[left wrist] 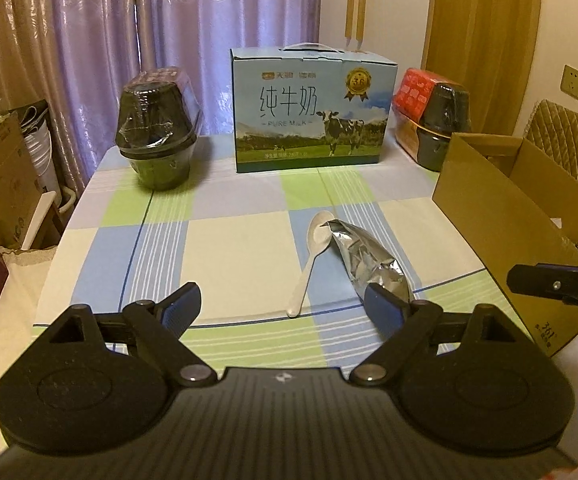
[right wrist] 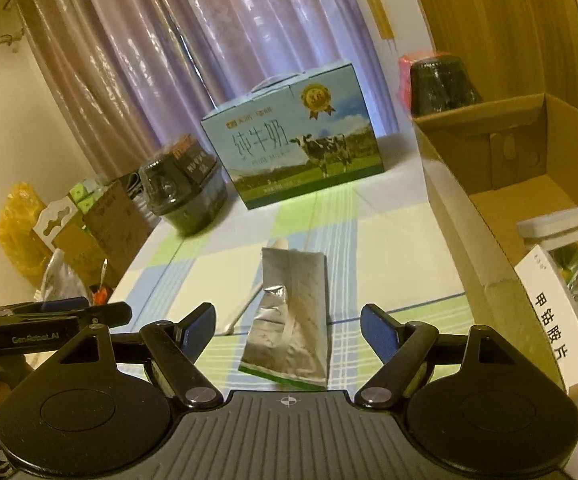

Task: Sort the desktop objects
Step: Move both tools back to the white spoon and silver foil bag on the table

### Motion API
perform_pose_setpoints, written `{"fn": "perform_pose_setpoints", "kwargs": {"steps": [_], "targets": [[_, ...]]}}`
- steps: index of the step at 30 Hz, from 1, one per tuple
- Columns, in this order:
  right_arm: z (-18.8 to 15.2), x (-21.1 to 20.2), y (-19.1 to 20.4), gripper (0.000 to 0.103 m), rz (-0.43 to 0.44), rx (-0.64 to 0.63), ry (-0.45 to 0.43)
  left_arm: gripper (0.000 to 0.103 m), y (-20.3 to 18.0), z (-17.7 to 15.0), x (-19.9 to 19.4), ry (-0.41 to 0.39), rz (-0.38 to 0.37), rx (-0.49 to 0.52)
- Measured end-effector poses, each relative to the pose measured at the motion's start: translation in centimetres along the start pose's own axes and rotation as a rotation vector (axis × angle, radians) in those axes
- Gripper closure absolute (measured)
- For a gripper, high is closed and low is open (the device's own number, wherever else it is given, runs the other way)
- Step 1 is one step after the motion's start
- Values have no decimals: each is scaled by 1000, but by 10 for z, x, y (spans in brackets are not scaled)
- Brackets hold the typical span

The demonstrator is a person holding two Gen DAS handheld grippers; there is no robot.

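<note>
With both the left gripper and right gripper wide open and empty, the crumpled foil pouch at 12 o'clock may slip when pinched, nudging the spoon.

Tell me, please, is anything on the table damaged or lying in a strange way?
Yes. The silver foil pouch lies flat and crumpled, its top torn open, with its open end over the bowl of the white spoon. Nothing looks spilled.
</note>
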State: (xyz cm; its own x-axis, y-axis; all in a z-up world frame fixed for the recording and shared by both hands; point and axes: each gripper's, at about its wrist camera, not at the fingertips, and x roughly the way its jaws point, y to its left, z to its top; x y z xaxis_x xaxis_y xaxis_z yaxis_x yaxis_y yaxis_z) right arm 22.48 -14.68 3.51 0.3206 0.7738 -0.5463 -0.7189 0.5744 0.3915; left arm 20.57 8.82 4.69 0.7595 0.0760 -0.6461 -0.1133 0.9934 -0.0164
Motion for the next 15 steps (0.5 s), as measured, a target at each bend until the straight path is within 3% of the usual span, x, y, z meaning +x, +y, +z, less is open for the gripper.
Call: {"fn": "perform_pose_setpoints", "kwargs": {"steps": [15], "targets": [[5,30,-1,19,-26,-35,50,12,14,-5,24,55,34,20]]}}
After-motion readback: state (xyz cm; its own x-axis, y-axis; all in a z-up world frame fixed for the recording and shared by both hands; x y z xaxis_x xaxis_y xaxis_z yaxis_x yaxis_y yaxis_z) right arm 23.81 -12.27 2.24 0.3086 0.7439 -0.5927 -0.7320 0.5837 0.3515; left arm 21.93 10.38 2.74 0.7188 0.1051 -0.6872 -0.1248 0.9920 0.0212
